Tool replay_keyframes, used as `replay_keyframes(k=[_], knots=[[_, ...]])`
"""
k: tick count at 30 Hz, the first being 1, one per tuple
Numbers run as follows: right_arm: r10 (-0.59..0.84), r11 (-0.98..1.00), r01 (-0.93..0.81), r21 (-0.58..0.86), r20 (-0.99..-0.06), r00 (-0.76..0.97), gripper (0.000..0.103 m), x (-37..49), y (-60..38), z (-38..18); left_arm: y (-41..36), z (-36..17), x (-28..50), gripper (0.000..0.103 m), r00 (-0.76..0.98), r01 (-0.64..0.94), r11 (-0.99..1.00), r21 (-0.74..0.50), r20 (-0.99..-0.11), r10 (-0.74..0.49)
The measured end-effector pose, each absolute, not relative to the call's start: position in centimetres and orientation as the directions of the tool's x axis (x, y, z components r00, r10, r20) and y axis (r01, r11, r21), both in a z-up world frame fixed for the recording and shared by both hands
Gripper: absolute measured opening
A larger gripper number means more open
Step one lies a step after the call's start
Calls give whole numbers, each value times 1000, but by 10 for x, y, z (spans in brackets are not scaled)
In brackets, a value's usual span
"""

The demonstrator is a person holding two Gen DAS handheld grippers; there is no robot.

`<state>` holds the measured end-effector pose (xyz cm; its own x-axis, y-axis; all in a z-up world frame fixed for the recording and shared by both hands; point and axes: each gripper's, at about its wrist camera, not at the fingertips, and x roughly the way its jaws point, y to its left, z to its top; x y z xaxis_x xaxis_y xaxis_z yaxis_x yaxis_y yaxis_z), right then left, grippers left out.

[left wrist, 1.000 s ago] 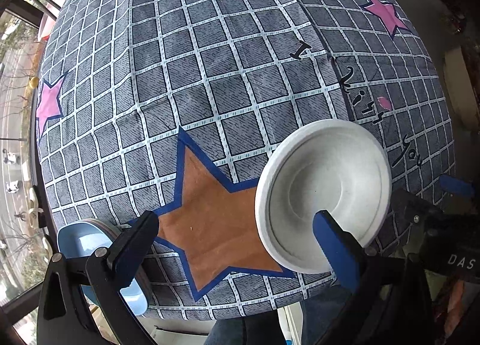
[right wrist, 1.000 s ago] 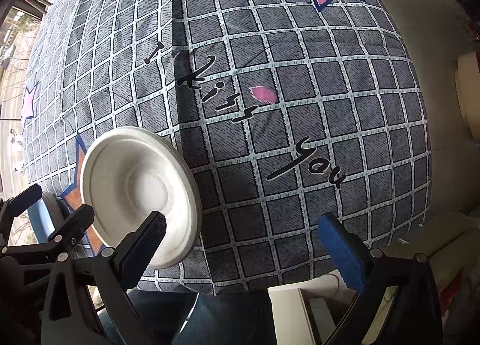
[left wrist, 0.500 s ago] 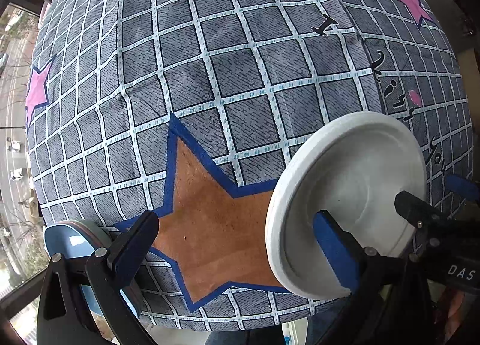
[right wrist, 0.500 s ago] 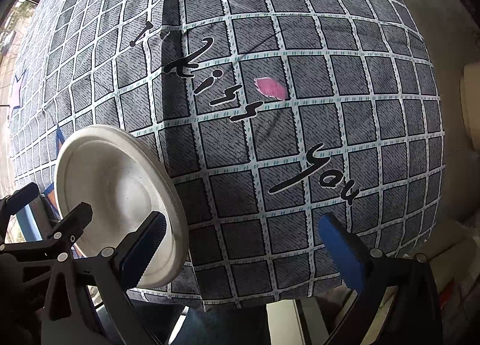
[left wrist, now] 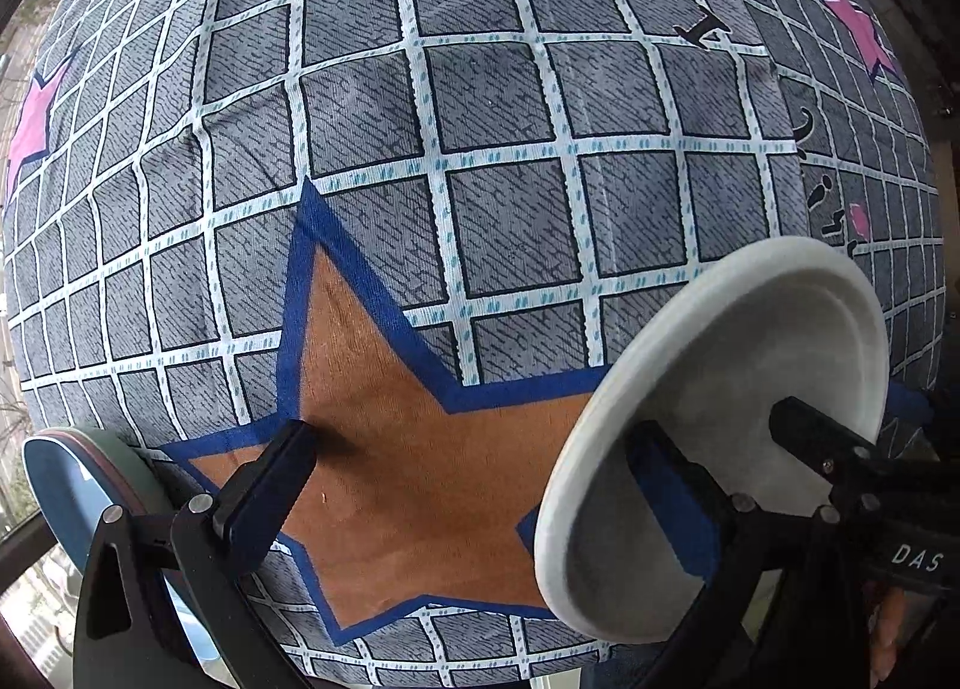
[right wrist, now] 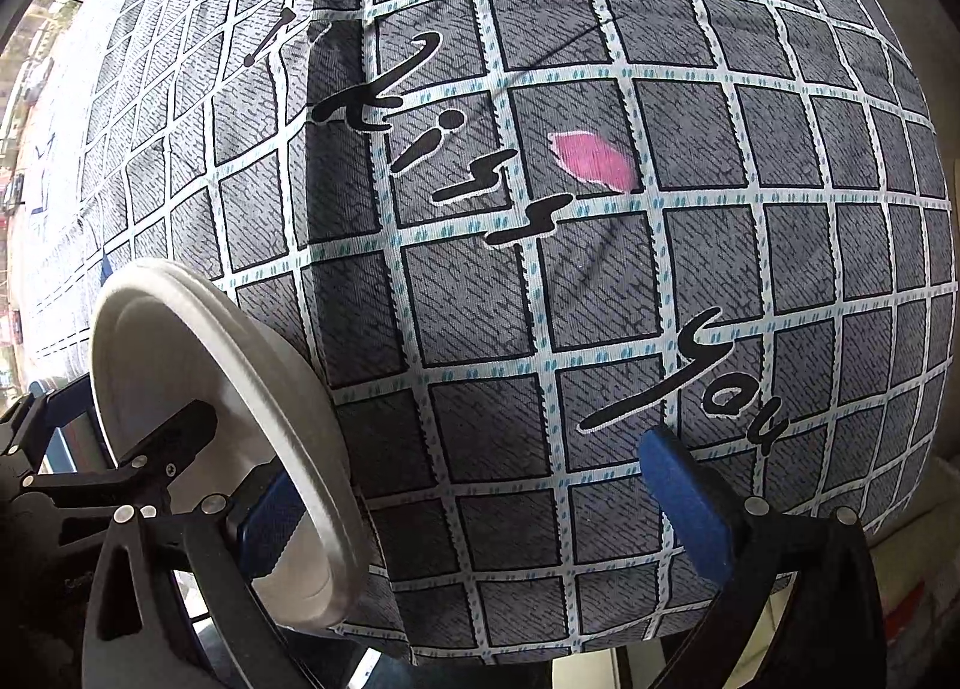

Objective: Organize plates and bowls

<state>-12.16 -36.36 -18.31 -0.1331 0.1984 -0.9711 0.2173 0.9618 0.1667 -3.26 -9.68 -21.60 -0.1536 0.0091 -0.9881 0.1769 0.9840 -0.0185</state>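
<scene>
a grey checked tablecloth [left wrist: 492, 125] with stars and black script covers the whole table, and daylight shows from a window at the far left edge. over its near edge we see a white plate [left wrist: 738, 407] standing almost on its rim, tilted, its hollow face turned toward our right side.

our left gripper [left wrist: 480, 479] has its fingers spread wide; the plate's lower rim sits against the inner face of its right finger, while the other finger hangs over the brown star [left wrist: 414, 449] with nothing in it. from the right wrist view, our right gripper [right wrist: 474, 485] is equally spread, its left finger beside the plate [right wrist: 228, 425] rim, its right finger out over the cloth. we cannot tell what actually carries the plate; neither pair is closed on it.

the relation that matters: the plate lies between our two tools, edge-on to both, its flat face running roughly along the fingers. low at the far left sits a blue dish [left wrist: 72, 485], closest to our left hand, so we judge that side better placed to bring the white plate to it.
</scene>
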Motion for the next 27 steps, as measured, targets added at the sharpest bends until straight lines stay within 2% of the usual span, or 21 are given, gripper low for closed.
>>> replay_keyframes(k=[3,5,7,9,10,12,14,15,16,27], knots=[[204,961,219,166,-965,-165,103,-113,-372,-187,-95,-218,-27,103,-172,181,983,-20,-985,12],[212,958,231,168,-960,-182,101,-98,-376,-184,-97,-213,-24,96,-169,194,981,-22,-985,12],[218,956,237,173,-960,-175,92,-94,-371,-180,-106,-206,-21,88,-161,222,975,-25,-987,12],[221,957,225,183,-962,-158,72,-94,-365,-176,-118,-201,-19,75,-160,245,969,-39,-987,1],[228,956,221,192,-962,-151,67,-94,-361,-174,-120,-200,-20,72,-165,255,966,-48,-986,-6],[256,950,219,222,-956,-143,39,-92,-354,-173,-124,-199,-21,60,-172,274,959,-71,-985,-23],[317,931,241,275,-936,-154,27,-90,-349,-176,-127,-198,-22,48,-179,285,954,-96,-983,-45],[326,926,255,279,-931,-162,27,-89,-347,-178,-127,-197,-23,39,-190,286,951,-119,-980,-65],[313,929,259,265,-936,-164,27,-87,-346,-178,-128,-196,-24,38,-200,282,950,-132,-977,-77],[289,953,150,263,-939,-186,27,-58,-288,-165,-66,-166,-30,38,-104,177,980,-94,-992,-76]])
